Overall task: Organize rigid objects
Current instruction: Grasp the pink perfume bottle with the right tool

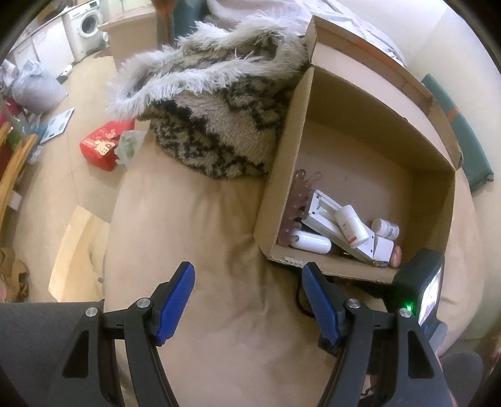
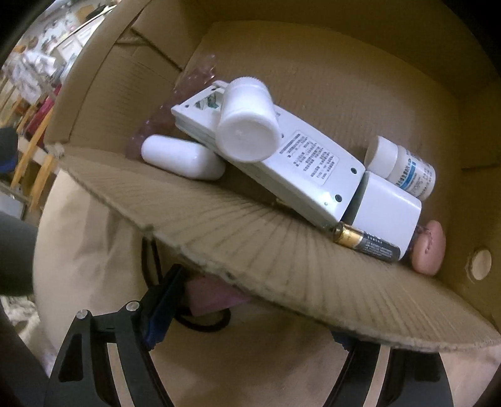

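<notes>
A cardboard box (image 1: 419, 156) sits on a beige cushion (image 1: 219, 281). Inside lie a white battery charger (image 2: 297, 162), two white pill bottles (image 2: 247, 125) (image 2: 404, 169), a white oval case (image 2: 181, 161), a battery (image 2: 366, 244), a pink round piece (image 2: 429, 247) and a pink comb (image 1: 297, 206). My left gripper (image 1: 247, 297) is open and empty above the cushion, left of the box. My right gripper (image 2: 250, 313) is open below the box's near flap (image 2: 250, 250), which hides its right finger. A pink object (image 2: 213, 297) and a black cable (image 2: 203, 322) lie between the fingers under the flap.
A fuzzy patterned blanket (image 1: 213, 119) lies behind the cushion, against the box's left wall. A red package (image 1: 103, 147) and bags lie on the floor at left. A washing machine (image 1: 84, 25) stands far back. The right gripper's body (image 1: 422, 288) sits at the box's near corner.
</notes>
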The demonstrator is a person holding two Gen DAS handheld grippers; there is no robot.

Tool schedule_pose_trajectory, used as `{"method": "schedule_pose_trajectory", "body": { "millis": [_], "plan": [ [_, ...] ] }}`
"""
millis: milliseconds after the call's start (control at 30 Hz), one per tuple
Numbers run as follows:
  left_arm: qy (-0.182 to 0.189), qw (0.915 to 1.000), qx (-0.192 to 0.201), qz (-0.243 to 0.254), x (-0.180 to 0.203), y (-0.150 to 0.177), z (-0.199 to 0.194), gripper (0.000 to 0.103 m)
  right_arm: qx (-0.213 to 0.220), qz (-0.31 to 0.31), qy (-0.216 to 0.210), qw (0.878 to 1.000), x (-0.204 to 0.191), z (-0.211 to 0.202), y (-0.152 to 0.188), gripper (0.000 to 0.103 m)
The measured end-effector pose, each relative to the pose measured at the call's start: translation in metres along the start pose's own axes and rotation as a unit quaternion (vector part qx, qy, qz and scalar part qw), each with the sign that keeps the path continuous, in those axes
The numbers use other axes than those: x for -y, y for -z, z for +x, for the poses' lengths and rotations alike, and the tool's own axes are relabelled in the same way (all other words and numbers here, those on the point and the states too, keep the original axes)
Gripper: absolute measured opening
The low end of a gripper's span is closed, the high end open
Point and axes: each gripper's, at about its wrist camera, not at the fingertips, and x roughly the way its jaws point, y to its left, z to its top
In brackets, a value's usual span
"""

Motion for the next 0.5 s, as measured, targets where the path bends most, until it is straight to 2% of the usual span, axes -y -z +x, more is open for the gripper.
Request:
{"method": "schedule_pose_trajectory", "body": {
  "millis": [33, 100, 133, 333, 433, 500],
  "plan": [
    [0.001, 1.0000, 0.000, 0.000, 0.000, 0.000, 0.000, 0.068, 0.001, -0.014, 0.006, 1.000, -0.003, -0.001, 0.002, 0.075],
    [0.001, 1.0000, 0.002, 0.003, 0.002, -0.001, 0.000, 0.068, 0.004, -0.021, 0.005, 1.000, -0.007, -0.004, 0.005, 0.050],
    [-0.001, 1.0000, 0.003, 0.005, 0.002, 0.000, -0.001, 0.068, 0.005, -0.021, 0.010, 1.000, -0.007, -0.006, 0.006, 0.047],
    [-0.014, 0.9998, -0.008, 0.013, 0.000, 0.003, 0.007, 0.068, 0.009, 0.023, -0.025, 0.999, -0.001, -0.025, 0.011, 0.047],
    [-0.021, 0.9993, -0.021, 0.020, -0.001, 0.007, 0.016, 0.068, 0.000, 0.061, -0.043, 0.997, 0.007, -0.045, 0.017, 0.047],
    [-0.013, 0.9986, -0.030, 0.041, 0.005, 0.013, 0.023, 0.068, 0.002, 0.092, -0.061, 0.994, 0.012, -0.064, 0.028, 0.047]
  ]
}}
